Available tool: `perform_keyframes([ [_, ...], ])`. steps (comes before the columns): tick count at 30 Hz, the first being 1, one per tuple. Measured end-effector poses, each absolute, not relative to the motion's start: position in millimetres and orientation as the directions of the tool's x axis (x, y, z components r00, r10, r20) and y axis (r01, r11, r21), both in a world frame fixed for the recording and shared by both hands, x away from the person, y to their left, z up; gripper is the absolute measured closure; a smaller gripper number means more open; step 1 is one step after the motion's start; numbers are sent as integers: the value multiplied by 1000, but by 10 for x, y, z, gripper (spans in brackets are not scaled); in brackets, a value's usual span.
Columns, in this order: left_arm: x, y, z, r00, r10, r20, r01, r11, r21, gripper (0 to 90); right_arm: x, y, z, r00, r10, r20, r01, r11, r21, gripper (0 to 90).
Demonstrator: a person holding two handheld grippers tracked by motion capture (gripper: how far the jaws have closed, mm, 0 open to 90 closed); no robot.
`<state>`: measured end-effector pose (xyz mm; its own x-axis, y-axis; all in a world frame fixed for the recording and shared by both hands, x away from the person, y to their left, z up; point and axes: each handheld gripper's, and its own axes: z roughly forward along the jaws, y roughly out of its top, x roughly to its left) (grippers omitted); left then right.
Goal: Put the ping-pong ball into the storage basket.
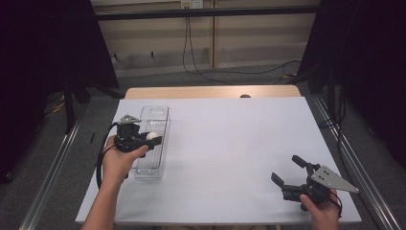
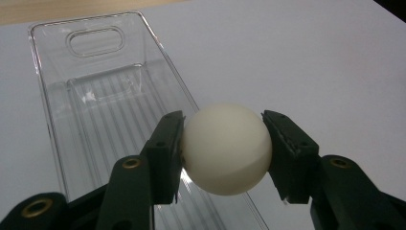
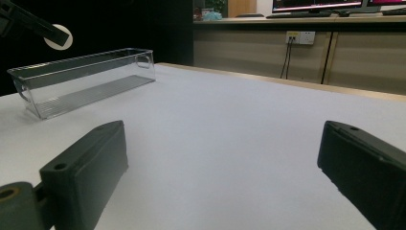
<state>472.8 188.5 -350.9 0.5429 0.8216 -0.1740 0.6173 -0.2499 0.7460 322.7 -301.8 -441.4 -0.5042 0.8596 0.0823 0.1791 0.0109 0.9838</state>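
A white ball sits clamped between the two black jaws of my left gripper. In the high view that left gripper hovers over the clear plastic bin at the table's left, the ball above the bin's middle. The long ribbed bin with a handle slot lies below the ball. My right gripper rests near the front right of the table, jaws wide apart with nothing between them. From the right gripper view, the bin and the ball appear far off at the upper left.
A white sheet covers the table, with a wooden edge at the far side. Metal rails run along both table sides. Dark curtains and cables stand behind. Open white surface lies between the two grippers.
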Motion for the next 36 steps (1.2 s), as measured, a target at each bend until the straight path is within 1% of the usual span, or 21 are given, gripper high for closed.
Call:
perform_keyframes([
  [3, 4728, 1907, -3506, 556, 815, -162, 618, -276, 736, 512, 3227, -3028, -4414, -503, 861, 81, 176, 11, 984, 28],
  [5, 4726, 1906, -3518, 545, 820, -172, 618, -255, 744, 512, 3227, -3030, -4413, -503, 861, 79, 175, 12, 984, 28],
  [6, 4728, 1923, -3514, 552, 818, -160, 616, -272, 739, 512, 3226, -3028, -4413, -501, 862, 80, 176, 11, 984, 28],
  [8, 4725, 1926, -3515, 542, 824, -167, 618, -256, 744, 512, 3225, -3024, -4415, -498, 864, 79, 175, 11, 985, 28],
  [11, 4727, 1958, -3503, 549, 821, -157, 617, -271, 739, 513, 3226, -3021, -4416, -502, 862, 79, 176, 12, 984, 28],
  [12, 4724, 1953, -3503, 539, 826, -164, 617, -255, 744, 513, 3227, -3019, -4417, -501, 862, 77, 175, 14, 984, 28],
  [19, 4728, 1979, -3491, 546, 822, -163, 614, -261, 745, 513, 3227, -3010, -4416, -496, 864, 83, 178, 8, 984, 28],
  [21, 4728, 1965, -3501, 533, 828, -172, 617, -242, 749, 512, 3228, -3016, -4418, -499, 863, 79, 177, 12, 984, 28],
  [27, 4739, 1987, -3520, 528, 832, -168, 621, -244, 745, 513, 3227, -3022, -4417, -501, 862, 78, 175, 13, 985, 28],
  [28, 4743, 2001, -3518, 532, 833, -152, 619, -259, 742, 512, 3228, -3021, -4417, -502, 862, 78, 175, 13, 984, 28],
  [34, 4740, 2022, -3548, 515, 842, -159, 625, -242, 742, 512, 3230, -3017, -4417, -499, 863, 79, 176, 11, 984, 28],
  [36, 4742, 2042, -3559, 523, 840, -146, 624, -261, 737, 512, 3232, -3015, -4417, -497, 864, 83, 177, 8, 984, 28],
])
